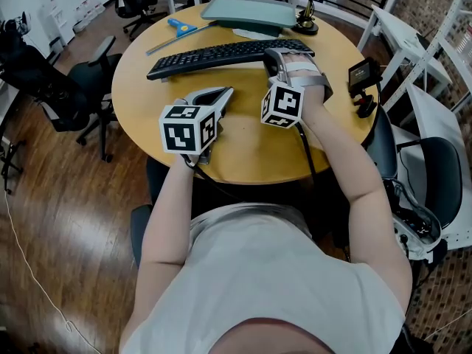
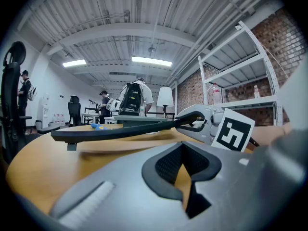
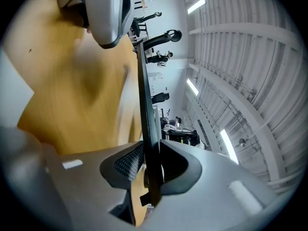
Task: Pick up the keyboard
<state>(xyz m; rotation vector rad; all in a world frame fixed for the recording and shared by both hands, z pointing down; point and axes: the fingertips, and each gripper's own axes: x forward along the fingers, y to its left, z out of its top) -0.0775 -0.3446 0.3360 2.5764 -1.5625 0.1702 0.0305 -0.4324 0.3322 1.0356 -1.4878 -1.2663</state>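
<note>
Black keyboard (image 1: 221, 56) across the far half of the round wooden bench (image 1: 251, 150), long side toward the person. Clamped at its right end by the right tongs (image 1: 279, 54), closed on the near edge. In the right gripper view, thin dark edge of the keyboard (image 3: 146, 105) straight between the two jaws of the right tongs (image 3: 151, 177), pressed from both sides. In the left gripper view, the keyboard (image 2: 120, 130) as a long dark bar with a small foot under its left end, low over the wood. Cannot tell whether the right end is raised from the bench (image 2: 43, 167). Same view: the right tongs (image 2: 195, 121) at the keyboard's right end.

Left tongs (image 1: 225, 92) just in front of the keyboard, near but apart from it, pointing toward the right tongs. Tips brought together, nothing between them; only bare wood in the small gap at the left tongs (image 2: 185, 177).

Beyond the keyboard, a blue-handled tool (image 1: 181, 28) and a grey tray (image 1: 247, 12) at the far edge. Small black device (image 1: 363, 76) at the bench's right rim. Black chair (image 1: 81, 87) on the floor at left. Several people (image 2: 132, 97) standing far back in the room.
</note>
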